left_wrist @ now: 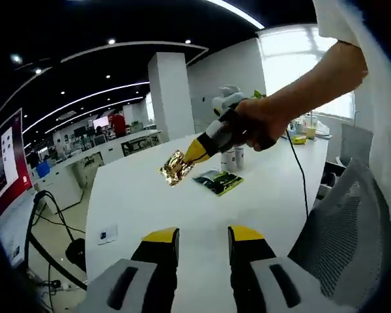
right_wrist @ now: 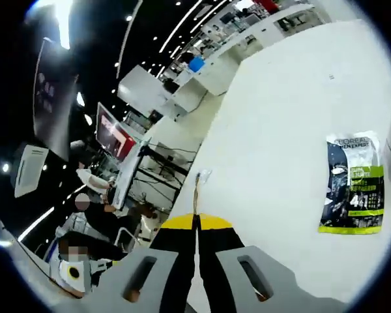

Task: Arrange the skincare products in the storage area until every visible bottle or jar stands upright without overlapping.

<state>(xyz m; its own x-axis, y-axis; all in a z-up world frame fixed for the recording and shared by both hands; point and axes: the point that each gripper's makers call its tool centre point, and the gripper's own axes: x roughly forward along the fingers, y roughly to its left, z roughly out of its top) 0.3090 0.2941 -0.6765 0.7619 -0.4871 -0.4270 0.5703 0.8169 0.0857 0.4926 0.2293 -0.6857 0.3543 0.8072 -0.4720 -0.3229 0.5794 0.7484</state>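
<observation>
Right hand-held gripper (left_wrist: 197,151) clamped on gold sachet (left_wrist: 176,168), raised above white table (left_wrist: 150,202), left hand-held gripper (left_wrist: 203,240) apart

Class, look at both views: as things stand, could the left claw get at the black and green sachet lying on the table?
Probably yes: the left claw is open, with bare table between it and the sachet.

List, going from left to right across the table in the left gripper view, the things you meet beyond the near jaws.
Small dark-marked card near the table's left edge → gold sachet held by the right gripper → dark and green sachet lying flat → yellow item further back.
</observation>
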